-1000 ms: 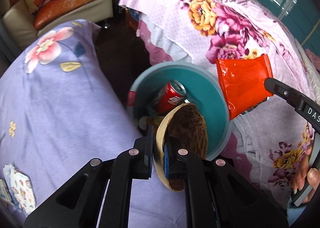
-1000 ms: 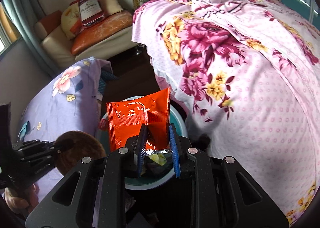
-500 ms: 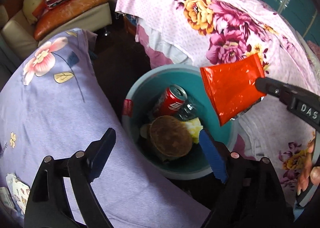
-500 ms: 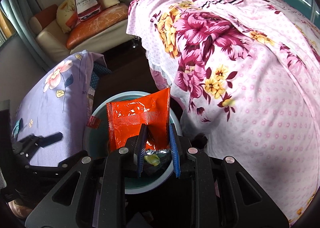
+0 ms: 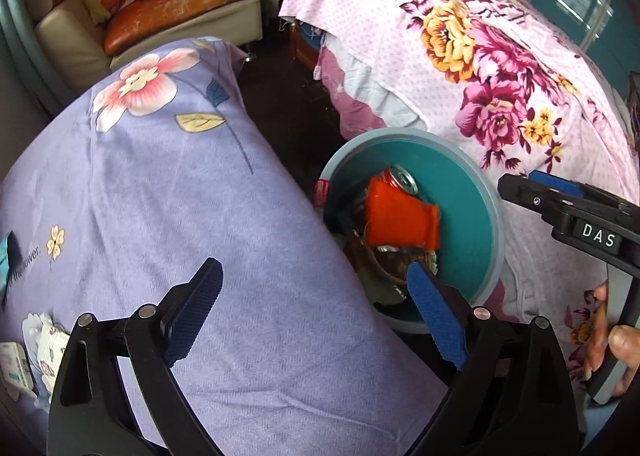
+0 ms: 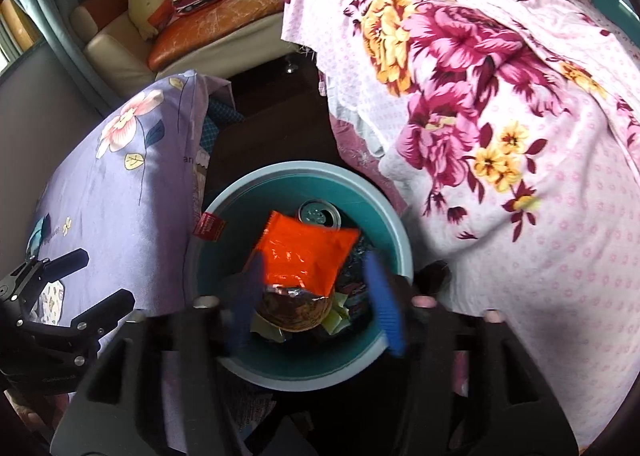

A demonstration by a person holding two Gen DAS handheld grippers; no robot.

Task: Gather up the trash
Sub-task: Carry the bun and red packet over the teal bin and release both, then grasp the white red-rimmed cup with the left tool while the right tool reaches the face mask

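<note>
We open the right gripper above the bin; the light, crinkly orange wrapper drops free; left gripper opening, empty.

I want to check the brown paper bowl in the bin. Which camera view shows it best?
The right wrist view: it looks down into the bin, where the brown bowl shows under the orange wrapper. The left wrist view shows only a sliver behind a finger.
</note>
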